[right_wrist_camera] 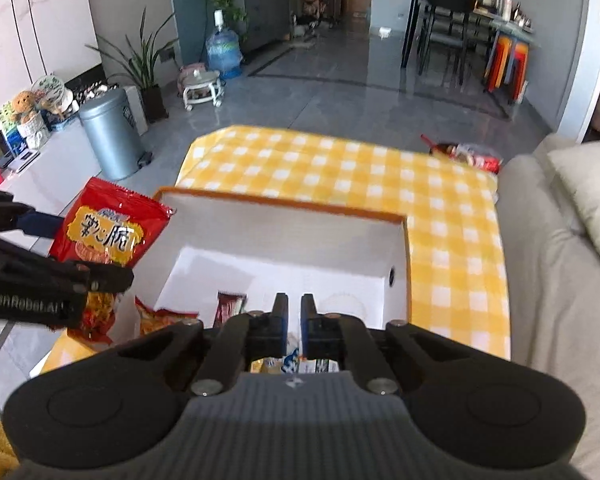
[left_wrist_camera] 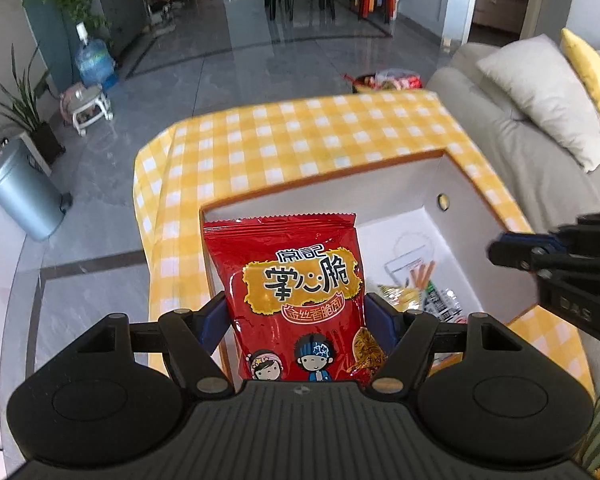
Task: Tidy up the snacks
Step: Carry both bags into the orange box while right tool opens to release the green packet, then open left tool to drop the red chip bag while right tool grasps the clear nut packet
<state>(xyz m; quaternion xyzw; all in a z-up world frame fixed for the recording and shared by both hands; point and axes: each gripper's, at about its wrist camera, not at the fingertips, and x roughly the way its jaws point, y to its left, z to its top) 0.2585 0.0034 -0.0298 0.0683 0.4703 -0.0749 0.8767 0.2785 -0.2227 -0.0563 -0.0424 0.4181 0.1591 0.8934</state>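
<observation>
A red snack bag (left_wrist_camera: 296, 280) stands upright between the fingers of my left gripper (left_wrist_camera: 296, 308), which is shut on its sides at a wide spread. The bag hangs over the left end of a white box (left_wrist_camera: 324, 184) with an orange rim. Several snack packs (left_wrist_camera: 416, 280) lie on the box floor. My right gripper (right_wrist_camera: 294, 300) is shut with nothing between its fingers and hovers over the near part of the box (right_wrist_camera: 284, 204). In the right wrist view, the left gripper (right_wrist_camera: 80, 248) holds the red bag (right_wrist_camera: 108, 232) at the left. The right gripper (left_wrist_camera: 500, 250) shows at the right edge of the left wrist view.
The box sits on a table under a yellow checked cloth (left_wrist_camera: 300, 136). A grey sofa with a pale pillow (left_wrist_camera: 540, 96) runs along the right. A bowl of snacks (left_wrist_camera: 384, 80) lies beyond the table's far edge. A metal bin (right_wrist_camera: 112, 136) stands on the floor to the left.
</observation>
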